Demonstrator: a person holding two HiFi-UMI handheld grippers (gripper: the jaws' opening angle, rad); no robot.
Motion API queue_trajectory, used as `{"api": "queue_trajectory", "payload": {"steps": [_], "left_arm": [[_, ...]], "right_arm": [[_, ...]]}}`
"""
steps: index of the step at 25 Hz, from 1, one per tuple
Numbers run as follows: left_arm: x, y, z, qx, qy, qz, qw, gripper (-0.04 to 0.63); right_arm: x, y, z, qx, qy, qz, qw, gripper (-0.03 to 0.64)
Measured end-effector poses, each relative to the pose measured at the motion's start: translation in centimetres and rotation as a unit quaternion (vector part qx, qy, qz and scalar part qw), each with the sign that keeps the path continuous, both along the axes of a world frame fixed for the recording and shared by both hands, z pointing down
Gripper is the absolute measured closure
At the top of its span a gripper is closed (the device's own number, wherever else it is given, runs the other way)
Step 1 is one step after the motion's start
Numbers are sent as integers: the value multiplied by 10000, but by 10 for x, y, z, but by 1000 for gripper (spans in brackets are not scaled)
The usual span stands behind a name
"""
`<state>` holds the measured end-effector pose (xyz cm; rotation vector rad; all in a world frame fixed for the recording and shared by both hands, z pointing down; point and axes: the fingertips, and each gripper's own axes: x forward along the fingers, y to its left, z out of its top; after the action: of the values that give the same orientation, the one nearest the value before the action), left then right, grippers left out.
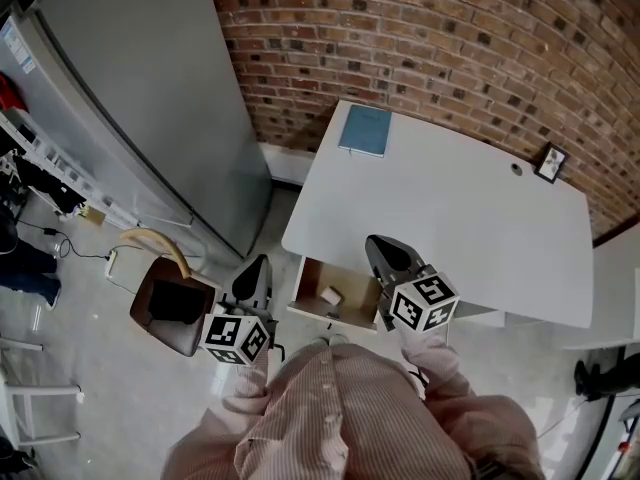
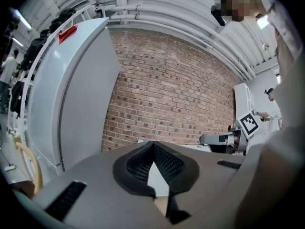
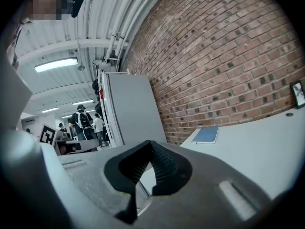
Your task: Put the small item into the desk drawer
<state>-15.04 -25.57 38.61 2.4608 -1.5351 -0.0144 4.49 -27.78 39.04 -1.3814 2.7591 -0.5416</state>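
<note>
The desk (image 1: 450,218) is white, the notebook (image 1: 365,130) blue, the wall (image 1: 420,28) red-brown brick.

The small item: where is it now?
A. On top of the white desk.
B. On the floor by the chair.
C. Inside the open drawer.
C: the head view shows the small item lying on the bottom of the open drawer.

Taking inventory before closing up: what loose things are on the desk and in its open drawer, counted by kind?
Notebook: 1
Frame: 1
Item in drawer: 1
Total: 3
</note>
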Motion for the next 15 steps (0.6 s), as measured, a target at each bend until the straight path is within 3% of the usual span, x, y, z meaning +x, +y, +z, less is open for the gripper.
{"api": "queue_trajectory", "payload": {"steps": [15], "left_arm": [[-11,9,-14,164,-45,-208,9996,597]], "right_arm": [[13,6,-9,245,49,374,9990,612]]}}
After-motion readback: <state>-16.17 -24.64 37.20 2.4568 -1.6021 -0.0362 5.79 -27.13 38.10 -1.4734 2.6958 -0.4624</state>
